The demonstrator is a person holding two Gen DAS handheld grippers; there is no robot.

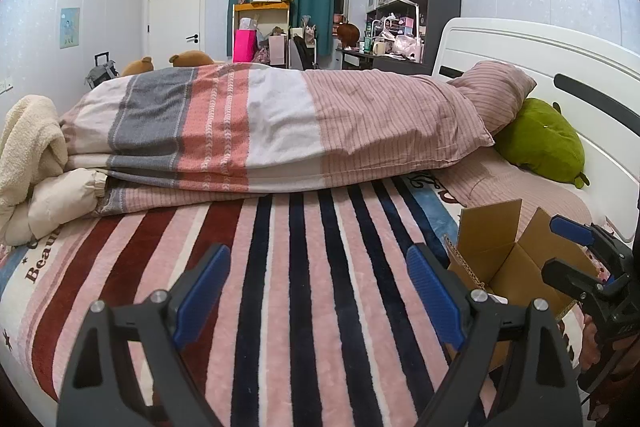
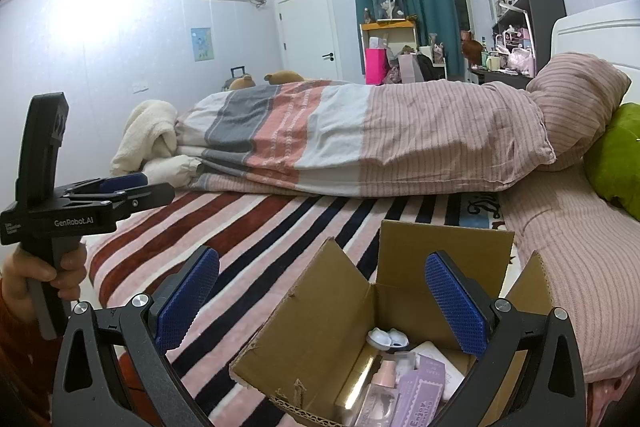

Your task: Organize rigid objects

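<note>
Cardboard box [image 2: 384, 311] open on striped blanket [image 1: 304, 267], at 5 o'clock in right wrist view, holding bottle [image 2: 380, 395], purple carton [image 2: 420, 391], white case [image 2: 387, 338], right gripper [image 2: 320, 303] spread wide above it, left gripper [image 1: 318, 287] spread, empty.

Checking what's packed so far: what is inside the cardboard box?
Inside the cardboard box: a white case, a clear bottle and a purple carton. Anything beneath them is covered.
</note>
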